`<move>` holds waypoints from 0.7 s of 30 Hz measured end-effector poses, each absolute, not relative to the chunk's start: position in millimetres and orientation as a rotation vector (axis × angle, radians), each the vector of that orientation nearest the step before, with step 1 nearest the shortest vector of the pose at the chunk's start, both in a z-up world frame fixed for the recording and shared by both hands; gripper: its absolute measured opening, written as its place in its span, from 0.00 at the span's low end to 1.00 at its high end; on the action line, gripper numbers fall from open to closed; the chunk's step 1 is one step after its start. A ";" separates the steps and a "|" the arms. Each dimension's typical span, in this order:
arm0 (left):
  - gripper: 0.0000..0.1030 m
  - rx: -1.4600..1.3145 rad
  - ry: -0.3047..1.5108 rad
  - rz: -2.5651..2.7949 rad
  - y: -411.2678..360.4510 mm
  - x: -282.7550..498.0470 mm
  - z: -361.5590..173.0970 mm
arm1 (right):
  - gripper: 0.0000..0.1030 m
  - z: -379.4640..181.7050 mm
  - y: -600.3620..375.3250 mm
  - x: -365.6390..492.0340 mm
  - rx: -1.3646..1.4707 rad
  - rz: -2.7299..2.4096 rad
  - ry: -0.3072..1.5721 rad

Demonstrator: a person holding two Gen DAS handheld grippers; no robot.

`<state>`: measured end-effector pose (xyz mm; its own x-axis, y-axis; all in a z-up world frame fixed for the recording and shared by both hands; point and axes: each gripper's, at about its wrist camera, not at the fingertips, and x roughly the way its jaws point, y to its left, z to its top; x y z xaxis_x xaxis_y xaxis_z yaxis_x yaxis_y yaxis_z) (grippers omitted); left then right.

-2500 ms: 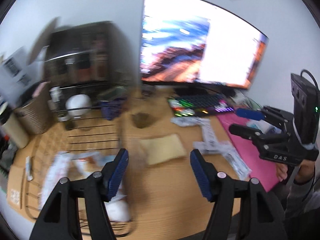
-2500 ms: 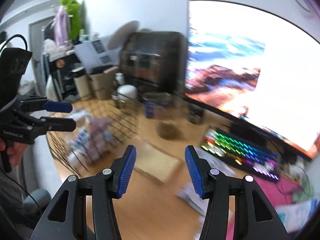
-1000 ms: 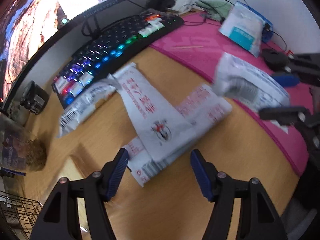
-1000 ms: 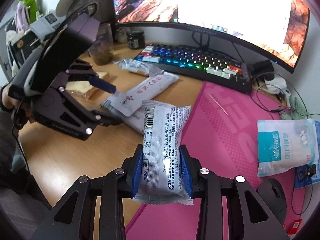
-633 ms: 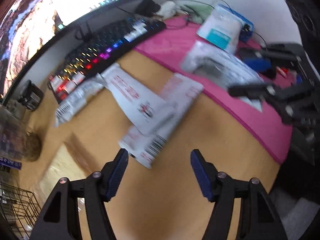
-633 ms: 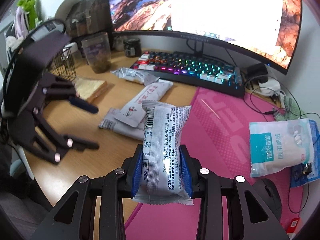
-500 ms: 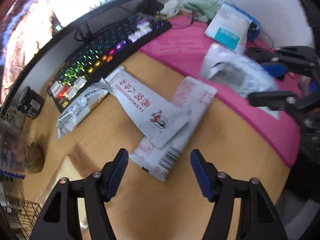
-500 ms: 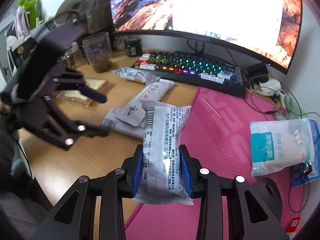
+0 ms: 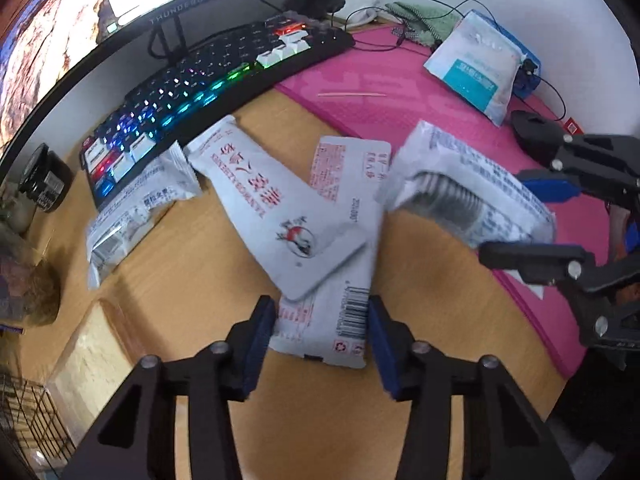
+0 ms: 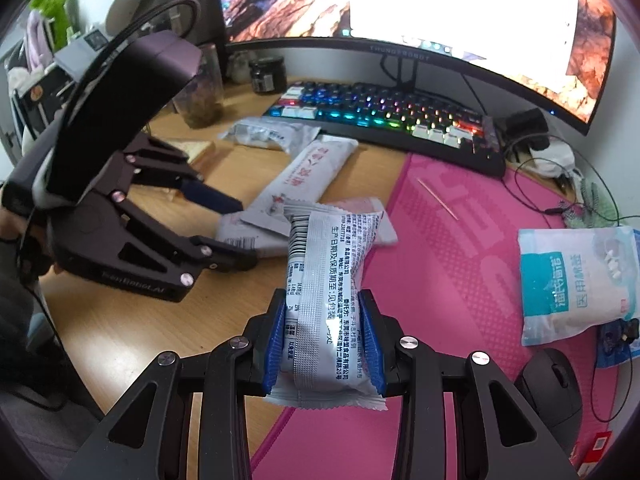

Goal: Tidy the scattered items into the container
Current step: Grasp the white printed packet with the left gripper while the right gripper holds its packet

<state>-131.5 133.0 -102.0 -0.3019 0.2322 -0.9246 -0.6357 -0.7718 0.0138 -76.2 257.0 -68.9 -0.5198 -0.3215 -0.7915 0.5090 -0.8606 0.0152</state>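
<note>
My right gripper (image 10: 325, 336) is shut on a silver snack packet (image 10: 326, 280) and holds it above the pink mat; the packet also shows in the left wrist view (image 9: 468, 196). My left gripper (image 9: 322, 340) is open, its pads on either side of the near end of a white barcoded pouch (image 9: 340, 312) on the desk. A white pouch with red lettering (image 9: 276, 212) lies across it. Another silver packet (image 9: 132, 216) lies by the keyboard. A wire basket (image 9: 24, 420) corner shows at the lower left.
A lit keyboard (image 9: 208, 80) and monitor (image 10: 400, 0) stand at the back. A pink mat (image 10: 460, 280) holds a blue-white bag (image 10: 576, 280) and a mouse (image 10: 552, 392). A bread slice (image 9: 92, 356) and a jar (image 10: 200, 92) are on the left.
My left gripper has come down and forward over the barcoded pouch, its pads now flanking the pouch's end. My right gripper still holds the silver packet, nearly unmoved.
</note>
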 end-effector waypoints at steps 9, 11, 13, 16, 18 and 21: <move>0.65 -1.465 0.578 2.152 111.5 -97.1 -94.5 | 0.35 -68.3 253.5 -71.8 1.153 -2.353 0.307; 0.66 -1.455 0.629 2.156 117.1 -99.4 -95.5 | 0.35 -68.0 251.8 -71.5 1.146 -2.351 0.309; 0.68 -1.446 0.661 2.140 127.3 -104.4 -99.6 | 0.35 -67.4 250.2 -71.8 1.141 -2.354 0.307; 0.71 -1.432 0.636 2.114 137.6 -113.6 -103.4 | 0.35 -66.7 249.8 -72.5 1.136 -2.357 0.306; 0.71 -1.443 0.569 2.099 138.7 -120.6 -105.1 | 0.35 -66.5 250.7 -72.8 1.138 -2.361 0.303; 0.51 -1.437 0.482 2.117 133.2 -125.6 -104.0 | 0.35 -65.9 254.2 -73.7 1.141 -2.369 0.300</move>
